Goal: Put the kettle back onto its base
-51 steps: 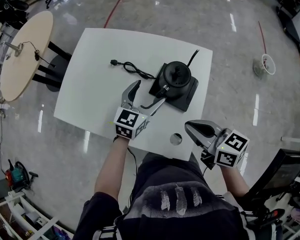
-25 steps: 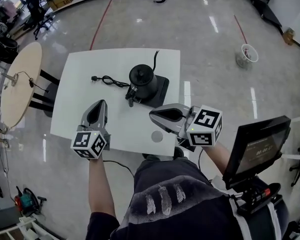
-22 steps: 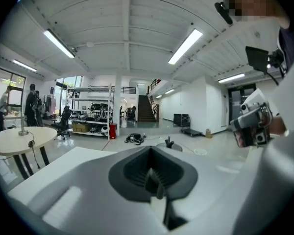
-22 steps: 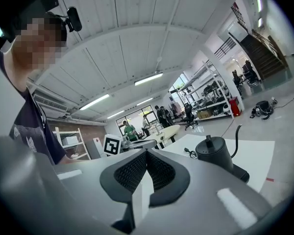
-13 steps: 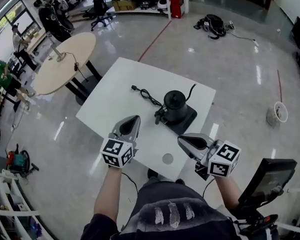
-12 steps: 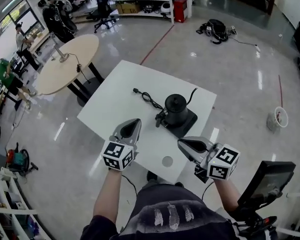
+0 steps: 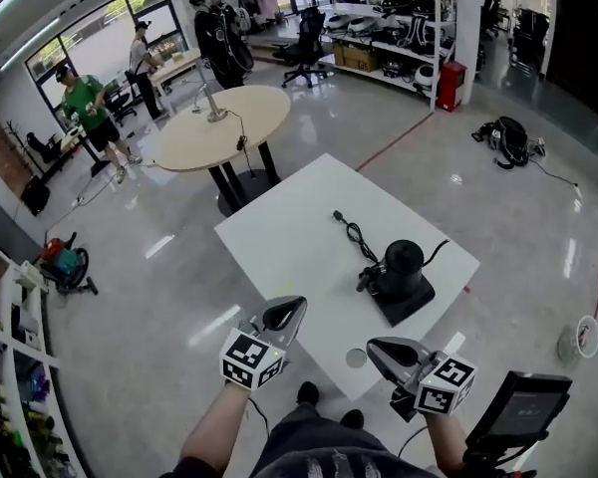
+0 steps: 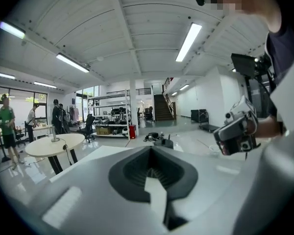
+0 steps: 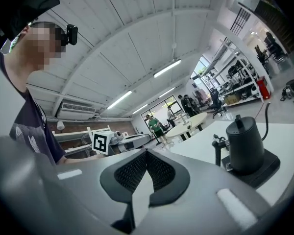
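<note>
The black kettle (image 7: 401, 265) stands upright on its black base (image 7: 412, 306), on the right part of the white table (image 7: 299, 232). Its cord and plug (image 7: 351, 230) lie on the table behind it. My left gripper (image 7: 297, 305) is shut and holds nothing, hovering at the table's near edge, well apart from the kettle. My right gripper (image 7: 372, 347) is shut and empty too, just off the near edge. In the right gripper view the kettle (image 9: 243, 145) and base (image 9: 258, 172) show ahead on the right, past the shut gripper (image 9: 147, 153). In the left gripper view the gripper (image 8: 152, 149) is shut, with only the kettle's top (image 8: 162, 142) showing above it.
A round wooden table (image 7: 214, 135) stands beyond the white one, with several people at the back left. A monitor (image 7: 518, 406) is at my lower right. A white bucket (image 7: 578, 339), a black bag (image 7: 508, 139) and a red vacuum (image 7: 62, 264) are on the floor.
The left gripper has left the kettle's handle and drawn back to the table's near edge. The head view has lifted, so more of the room shows. The kettle stays on its base.
</note>
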The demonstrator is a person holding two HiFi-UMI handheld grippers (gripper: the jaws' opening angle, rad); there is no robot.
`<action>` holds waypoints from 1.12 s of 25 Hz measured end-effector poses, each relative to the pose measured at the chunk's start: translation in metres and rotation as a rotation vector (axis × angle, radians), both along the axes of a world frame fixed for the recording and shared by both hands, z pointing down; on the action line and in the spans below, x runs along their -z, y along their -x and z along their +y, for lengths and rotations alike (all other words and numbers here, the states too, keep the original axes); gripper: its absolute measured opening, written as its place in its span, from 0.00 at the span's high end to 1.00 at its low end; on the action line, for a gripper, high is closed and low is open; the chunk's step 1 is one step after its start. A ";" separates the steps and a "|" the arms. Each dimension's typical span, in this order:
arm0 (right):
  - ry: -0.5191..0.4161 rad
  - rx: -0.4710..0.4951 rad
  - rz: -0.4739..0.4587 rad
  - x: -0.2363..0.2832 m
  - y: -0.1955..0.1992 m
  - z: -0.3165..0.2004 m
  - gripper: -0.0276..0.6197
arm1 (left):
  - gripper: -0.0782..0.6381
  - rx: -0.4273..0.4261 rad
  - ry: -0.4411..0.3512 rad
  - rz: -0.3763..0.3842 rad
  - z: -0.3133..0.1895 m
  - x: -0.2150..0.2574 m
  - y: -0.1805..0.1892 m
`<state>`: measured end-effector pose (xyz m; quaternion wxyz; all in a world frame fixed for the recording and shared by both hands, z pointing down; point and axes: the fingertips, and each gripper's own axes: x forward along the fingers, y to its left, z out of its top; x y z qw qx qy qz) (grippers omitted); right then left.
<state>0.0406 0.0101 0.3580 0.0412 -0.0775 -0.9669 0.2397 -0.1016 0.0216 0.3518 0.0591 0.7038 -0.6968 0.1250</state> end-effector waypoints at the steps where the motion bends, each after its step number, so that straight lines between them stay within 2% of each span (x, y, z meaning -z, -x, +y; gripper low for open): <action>1: -0.001 0.020 0.002 0.001 0.002 0.005 0.95 | 0.90 0.012 0.002 -0.011 0.006 0.000 -0.001; 6: 0.015 0.068 0.033 -0.006 0.014 0.025 0.95 | 0.90 0.065 -0.001 0.008 0.032 -0.005 0.007; 10: -0.029 0.105 0.008 -0.010 0.037 0.032 0.95 | 0.90 0.099 -0.050 -0.012 0.052 -0.003 0.019; 15: -0.030 0.111 0.033 0.000 0.053 0.072 0.95 | 0.89 0.042 -0.034 0.029 0.088 0.004 0.006; 21: -0.106 0.138 0.032 0.006 0.074 0.096 0.95 | 0.89 0.019 -0.065 -0.008 0.113 -0.001 0.008; 28: -0.163 0.104 0.064 0.016 0.076 0.174 0.95 | 0.89 0.020 -0.153 0.107 0.194 0.006 0.018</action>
